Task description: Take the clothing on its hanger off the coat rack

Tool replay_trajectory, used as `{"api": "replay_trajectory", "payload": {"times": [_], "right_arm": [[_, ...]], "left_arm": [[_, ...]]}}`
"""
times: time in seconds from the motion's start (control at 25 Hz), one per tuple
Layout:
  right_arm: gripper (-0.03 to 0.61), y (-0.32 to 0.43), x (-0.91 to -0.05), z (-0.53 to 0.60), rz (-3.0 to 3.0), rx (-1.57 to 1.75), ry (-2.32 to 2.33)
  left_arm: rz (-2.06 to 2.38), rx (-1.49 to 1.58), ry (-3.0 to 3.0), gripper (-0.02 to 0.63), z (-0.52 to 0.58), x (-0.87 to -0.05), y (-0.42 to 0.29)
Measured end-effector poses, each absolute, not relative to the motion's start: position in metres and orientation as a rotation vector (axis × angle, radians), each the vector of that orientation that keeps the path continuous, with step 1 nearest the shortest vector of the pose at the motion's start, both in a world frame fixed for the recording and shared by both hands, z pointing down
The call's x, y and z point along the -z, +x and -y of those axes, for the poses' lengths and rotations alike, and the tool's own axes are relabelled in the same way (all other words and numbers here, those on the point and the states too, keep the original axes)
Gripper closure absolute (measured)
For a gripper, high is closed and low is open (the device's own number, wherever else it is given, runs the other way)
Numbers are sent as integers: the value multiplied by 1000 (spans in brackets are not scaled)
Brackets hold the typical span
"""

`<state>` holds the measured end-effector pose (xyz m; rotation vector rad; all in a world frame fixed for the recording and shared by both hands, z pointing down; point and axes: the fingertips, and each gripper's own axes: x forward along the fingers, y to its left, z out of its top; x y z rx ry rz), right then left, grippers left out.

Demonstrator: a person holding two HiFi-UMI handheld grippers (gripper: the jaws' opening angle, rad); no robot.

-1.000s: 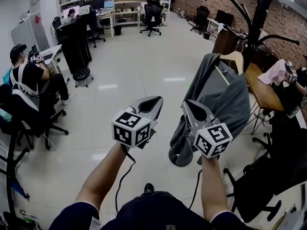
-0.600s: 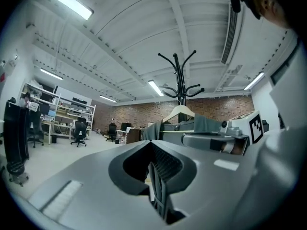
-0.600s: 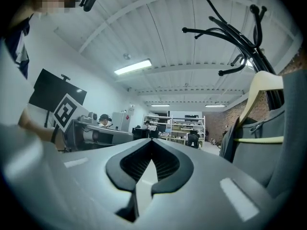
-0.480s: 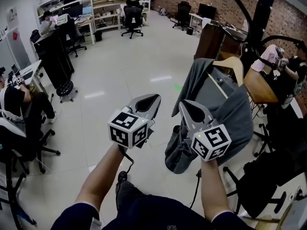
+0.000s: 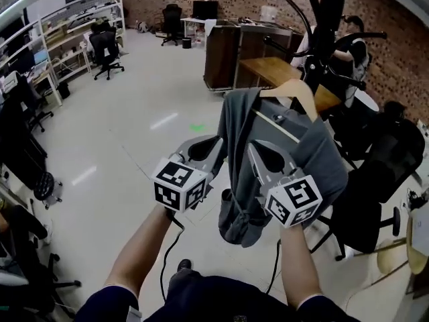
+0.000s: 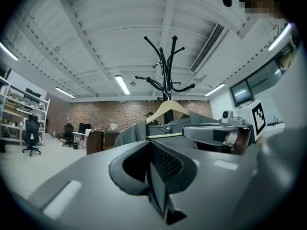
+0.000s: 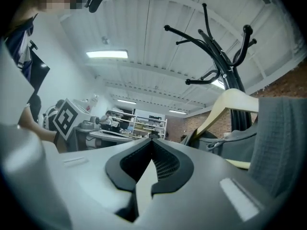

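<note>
Head view, clothing: a grey garment (image 5: 315, 154) hangs on a pale wooden hanger (image 5: 299, 90) against the black coat rack (image 5: 328, 20). One side droops in a bunch toward the floor (image 5: 134, 146). I cannot make out the hanger's hook.
Head view, left gripper (image 5: 213, 141): held up just left of the garment's drooping side, with its marker cube toward the person.
Head view, right gripper (image 5: 254, 147): held up in front of the garment's lower front, close beside the left one. From here I cannot tell whether it touches the cloth.
Head view, surroundings: a wooden counter (image 5: 268, 68) stands behind the rack, a black office chair (image 5: 375, 180) to its right and shelving (image 5: 67, 25) far off on the left.

Left gripper view, fingers: pressed together at the tip with nothing between them.
Left gripper view, clothing: the garment and hanger sit beyond the tip, clear of the fingers. The rack's curved arms rise above them, and the right gripper reaches in from the right at hanger height.

Right gripper view, fingers: meeting at the tip and holding nothing.
Right gripper view, clothing: the hanger's pale shoulder and the grey cloth fill the right side, near the fingers but not between them. The rack's arms spread overhead, and the left gripper's marker cube shows at the left.
</note>
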<state>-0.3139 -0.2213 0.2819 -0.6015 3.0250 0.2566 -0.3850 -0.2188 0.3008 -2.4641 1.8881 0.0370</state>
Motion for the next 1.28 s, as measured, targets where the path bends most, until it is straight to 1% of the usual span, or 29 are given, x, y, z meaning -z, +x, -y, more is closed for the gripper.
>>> {"api": "replay_trajectory", "payload": {"times": [0.24,0.6,0.88,1.12,1.16,1.24,1.28], "right_arm": [[577,-290,-275,232,-2940,-264,-941],[577,-253,-286,241,-2824,-163,-1291],[577,-248,-284,242,-2791,-181,-1390],[577,-258,-280,244,-2771,-205,-1420],[577,-260,-281,245,-2769,-204,-1426],[577,-261,-280,246,-2760,-205,-1436],[577,-262,-279,247,-2755,-206,-1441]], "left_arm": [[-1604,14,-2597,601,249,-293,-372],[-1369,-5,-2742,601,270,-296,-346],[-1308,11,-2752,601,289,-300,-343],[-1306,27,-2624,599,328,-279,-360],[-1298,50,-2602,568,335,-276,-362],[-1265,98,-2560,475,349,-268,-363],[-1239,110,-2540,446,356,-262,-363]]}}
